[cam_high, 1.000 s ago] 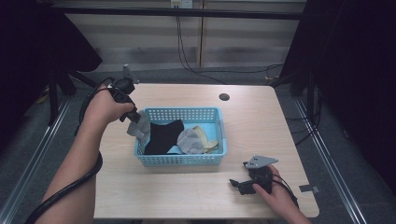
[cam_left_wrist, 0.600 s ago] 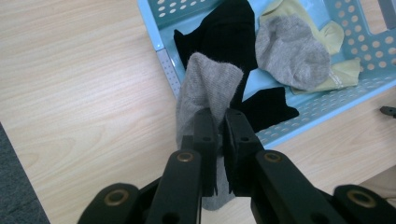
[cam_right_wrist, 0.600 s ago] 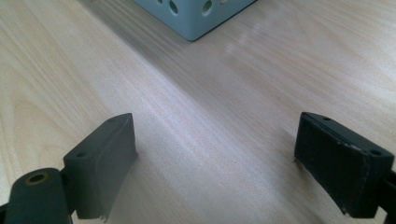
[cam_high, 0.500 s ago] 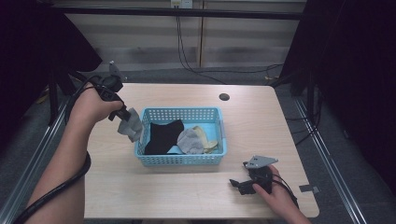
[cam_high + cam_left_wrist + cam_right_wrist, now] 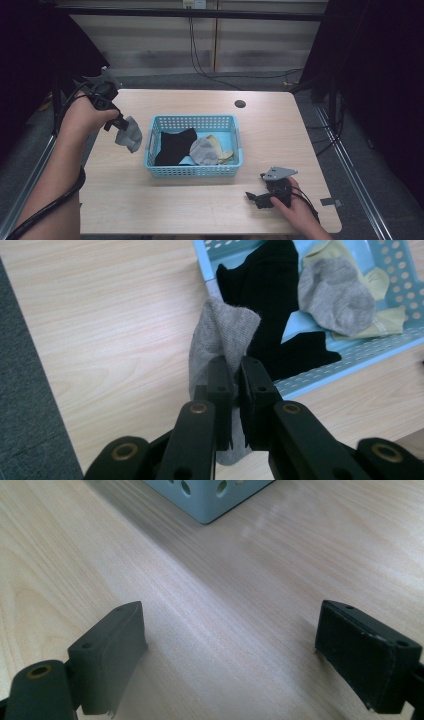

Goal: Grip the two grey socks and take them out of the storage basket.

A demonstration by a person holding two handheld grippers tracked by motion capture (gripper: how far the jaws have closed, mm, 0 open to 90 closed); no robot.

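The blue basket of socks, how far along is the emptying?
Nothing lies out on the wooden table yet. The left gripper holds a grey sock beside the blue plastic basket. A black sock, another grey sock and yellow fabric remain inside.

No readable text, label, brand, number or sign anywhere I look. The sock pinched in my left jaws carries no print, nor do the socks in the basket, its walls, or the table top. My own jaws are plain black.
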